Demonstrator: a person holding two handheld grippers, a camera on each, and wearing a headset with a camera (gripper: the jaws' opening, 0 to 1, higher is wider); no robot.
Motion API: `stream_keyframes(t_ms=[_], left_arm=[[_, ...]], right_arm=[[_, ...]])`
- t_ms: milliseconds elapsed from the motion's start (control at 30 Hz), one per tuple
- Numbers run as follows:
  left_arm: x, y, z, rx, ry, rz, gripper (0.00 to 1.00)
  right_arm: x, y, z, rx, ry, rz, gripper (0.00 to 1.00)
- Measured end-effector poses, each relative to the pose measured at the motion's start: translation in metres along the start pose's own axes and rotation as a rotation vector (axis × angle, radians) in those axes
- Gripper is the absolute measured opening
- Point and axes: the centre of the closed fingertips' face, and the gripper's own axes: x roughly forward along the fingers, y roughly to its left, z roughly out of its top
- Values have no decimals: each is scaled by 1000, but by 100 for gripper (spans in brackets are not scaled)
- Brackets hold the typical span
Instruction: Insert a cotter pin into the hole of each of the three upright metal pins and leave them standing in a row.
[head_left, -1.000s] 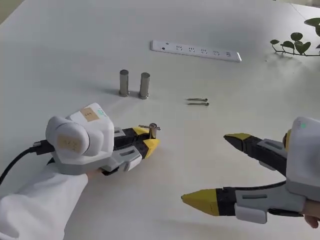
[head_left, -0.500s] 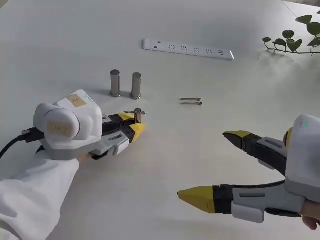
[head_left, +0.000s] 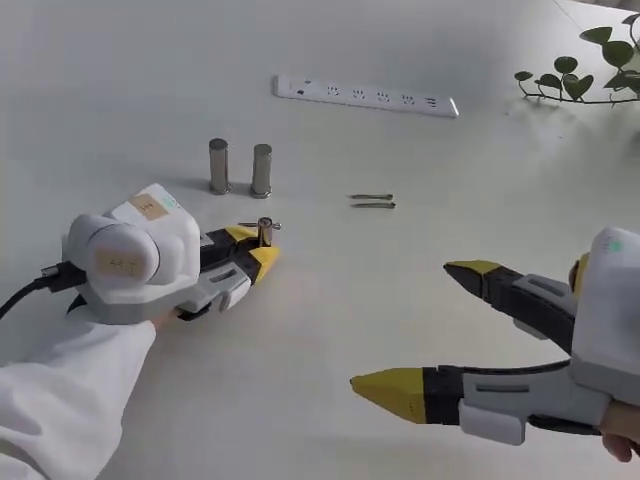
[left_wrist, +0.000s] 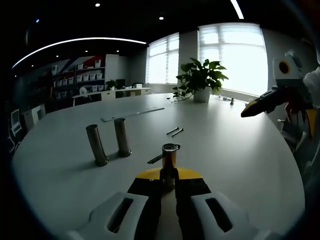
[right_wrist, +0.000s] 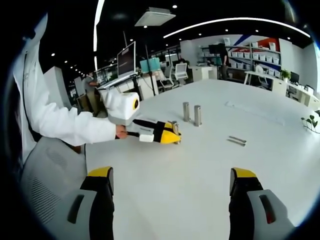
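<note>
My left gripper (head_left: 258, 250) is shut on an upright metal pin (head_left: 265, 231) that has a cotter pin through its top hole; the same pin (left_wrist: 169, 162) stands between my yellow jaw tips in the left gripper view. Two bare metal pins (head_left: 218, 166) (head_left: 261, 170) stand side by side behind it, also seen as pins (left_wrist: 96, 145) (left_wrist: 122, 137). Two loose cotter pins (head_left: 372, 201) lie on the table to the right. My right gripper (head_left: 425, 330) hovers wide open and holds nothing, near the front right, and its own view looks over at the left gripper (right_wrist: 167, 136).
A white power strip (head_left: 365, 96) lies at the back of the white table (head_left: 330, 300). A green plant (head_left: 580, 82) trails in at the far right corner. A cable (head_left: 22, 295) runs from the left gripper.
The left gripper has carried the pinned metal pin leftward and slightly back, closer to the two standing pins. The right gripper stays open in about the same place.
</note>
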Motion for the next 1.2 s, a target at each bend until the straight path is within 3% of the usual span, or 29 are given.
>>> stream_keyframes(t_ms=[367, 700, 1033, 1200], left_arm=[[-3, 0, 0, -40, -30, 34, 7], [-4, 0, -1, -49, -21, 47, 8], [-10, 2, -2, -65, -16, 63, 15], [-16, -2, 1, -72, -28, 41, 21]], right_arm=[[0, 2, 4, -5, -7, -2, 94], [0, 4, 4, -5, -3, -4, 94], [-2, 5, 7, -9, -11, -3, 94], [-3, 7, 10, -11, -20, -6, 95]])
